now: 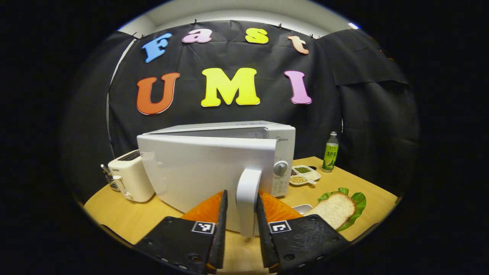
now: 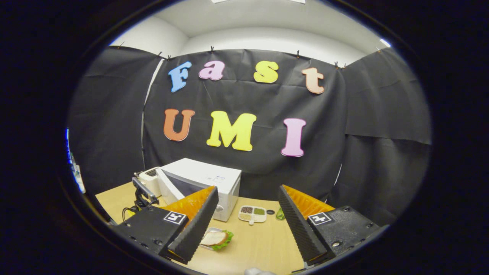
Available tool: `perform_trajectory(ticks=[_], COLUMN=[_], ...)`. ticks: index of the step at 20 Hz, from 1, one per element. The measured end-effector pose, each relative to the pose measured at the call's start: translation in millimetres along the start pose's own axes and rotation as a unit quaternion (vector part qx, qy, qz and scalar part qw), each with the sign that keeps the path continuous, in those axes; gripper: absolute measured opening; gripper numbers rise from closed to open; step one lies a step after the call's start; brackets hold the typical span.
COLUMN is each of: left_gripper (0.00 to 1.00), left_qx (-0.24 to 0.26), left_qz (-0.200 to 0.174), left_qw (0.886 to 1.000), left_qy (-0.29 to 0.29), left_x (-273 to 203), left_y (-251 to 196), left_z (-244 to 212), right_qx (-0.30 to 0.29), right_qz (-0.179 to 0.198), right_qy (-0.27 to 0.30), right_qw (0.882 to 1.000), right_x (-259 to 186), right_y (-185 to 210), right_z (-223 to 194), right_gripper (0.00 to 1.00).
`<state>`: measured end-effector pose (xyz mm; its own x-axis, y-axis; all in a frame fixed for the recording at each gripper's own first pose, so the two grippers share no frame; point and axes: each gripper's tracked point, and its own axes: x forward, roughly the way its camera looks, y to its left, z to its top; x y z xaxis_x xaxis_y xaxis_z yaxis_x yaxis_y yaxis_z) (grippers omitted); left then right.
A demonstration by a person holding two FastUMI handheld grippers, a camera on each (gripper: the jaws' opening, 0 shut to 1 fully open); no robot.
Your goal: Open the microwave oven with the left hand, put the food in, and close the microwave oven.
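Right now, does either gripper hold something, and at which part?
The left gripper holds the microwave door by its upright handle, jaws closed on both sides. The right gripper is open and holds nothing.

left gripper (image 1: 241,221), black mounts, square markers, screws, ribbed fingers

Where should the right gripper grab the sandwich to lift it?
Grip the sandwich across the bread's two flat faces, coming from above and the front with the right gripper, jaws wide. It lies flat on lettuce on a small plate, so its edges are hard to reach.
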<state>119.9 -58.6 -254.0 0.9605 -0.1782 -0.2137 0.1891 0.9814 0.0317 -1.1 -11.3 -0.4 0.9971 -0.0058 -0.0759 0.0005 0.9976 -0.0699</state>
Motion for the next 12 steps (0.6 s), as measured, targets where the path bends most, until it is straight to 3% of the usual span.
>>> perform_trajectory(ticks=[1, 2, 3, 4, 11, 12], left_gripper=[0.41, 0.65, 0.77, 0.98, 0.96, 0.97], left_qx=[0.000, 0.002, -0.003, -0.005, 0.005, 0.008], left_qz=[0.005, 0.017, 0.012, 0.014, 0.063, 0.072], left_qw=[1.000, 1.000, 1.000, 1.000, 0.998, 0.997], left_qy=[-0.002, -0.003, 0.005, 0.010, 0.023, 0.025], left_x=[-6, -15, -17, -26, -87, -97], left_y=[9, 20, 23, 27, 82, 93], left_z=[3, 3, -1, -3, -18, -20], right_qx=[0.002, 0.005, 0.007, 0.010, 0.027, 0.029], right_qz=[0.004, 0.007, 0.009, 0.011, 0.031, 0.033], right_qy=[0.000, 0.000, 0.001, 0.003, 0.012, 0.012], right_qw=[1.000, 1.000, 1.000, 1.000, 0.999, 0.999], right_x=[-2, -3, -5, -5, -7, -7], right_y=[3, 5, 8, 10, 33, 36], right_z=[-1, -2, -4, -7, -18, -19], right_gripper=[0.96, 0.96, 0.96, 0.96, 0.96, 1.00])
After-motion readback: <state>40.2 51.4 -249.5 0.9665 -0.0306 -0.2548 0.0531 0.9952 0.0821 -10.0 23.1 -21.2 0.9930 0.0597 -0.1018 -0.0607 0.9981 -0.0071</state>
